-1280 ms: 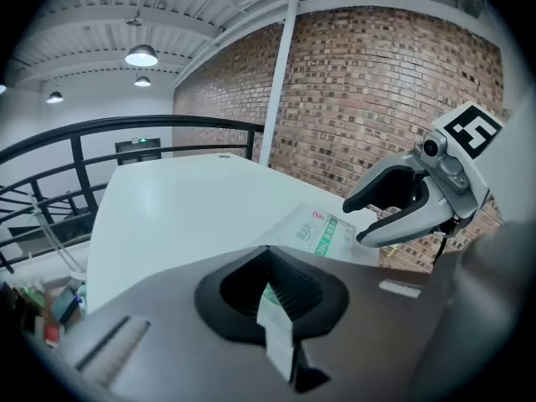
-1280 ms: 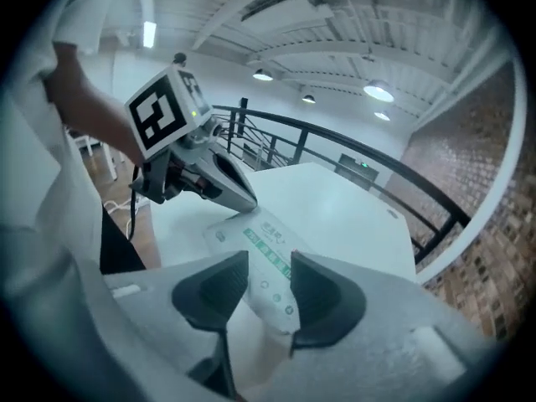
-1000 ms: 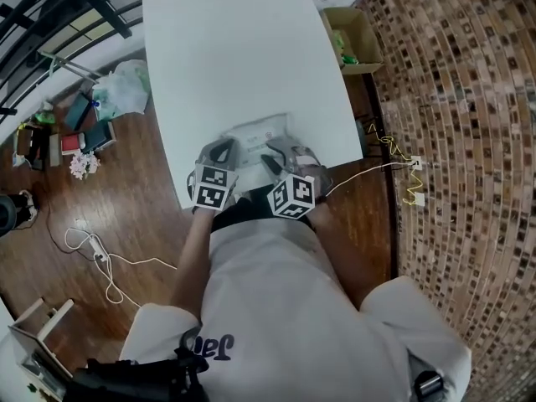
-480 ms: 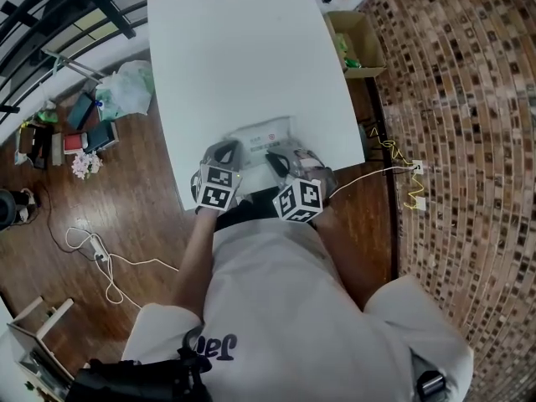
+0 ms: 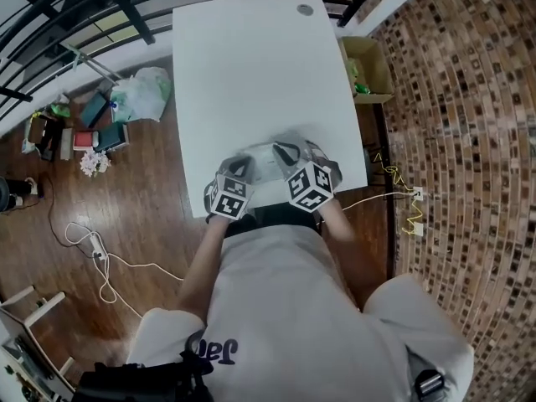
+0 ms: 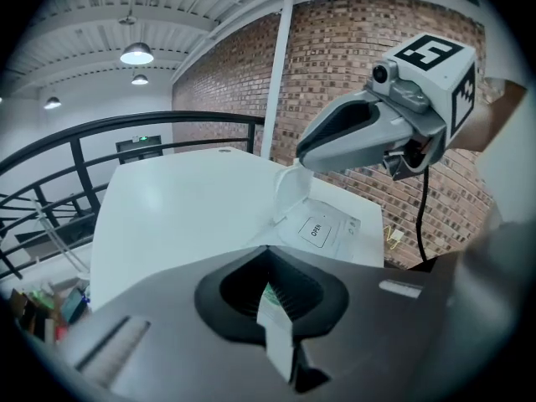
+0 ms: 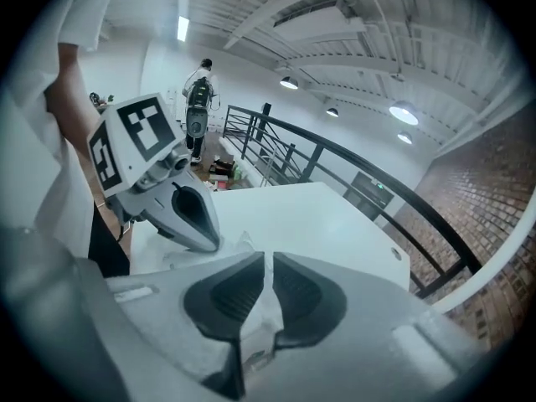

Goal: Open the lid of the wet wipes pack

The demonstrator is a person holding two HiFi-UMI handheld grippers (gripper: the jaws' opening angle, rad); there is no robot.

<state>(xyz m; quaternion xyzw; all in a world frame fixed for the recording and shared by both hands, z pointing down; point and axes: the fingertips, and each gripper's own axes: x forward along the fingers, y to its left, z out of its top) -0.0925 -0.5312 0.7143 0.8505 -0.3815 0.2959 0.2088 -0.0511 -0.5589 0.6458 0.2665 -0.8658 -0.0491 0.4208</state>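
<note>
The white wet wipes pack lies near the front edge of the white table. My left gripper is shut on the pack's near-left edge; a thin white and green strip of it sits between the jaws. My right gripper is above the pack's right part, jaws closing on the thin white lid flap. In the left gripper view the lid stands peeled up from the pack under the right gripper. The flap's "OPEN" label shows beside it.
A cardboard box stands on the floor right of the table. Bags and small items lie on the wooden floor at left, with a cable. A black railing runs behind the table. A person stands far off.
The right gripper has risen and shifted toward the table's far side, taking the lid flap up with it. The left gripper has stayed on the pack's edge.
</note>
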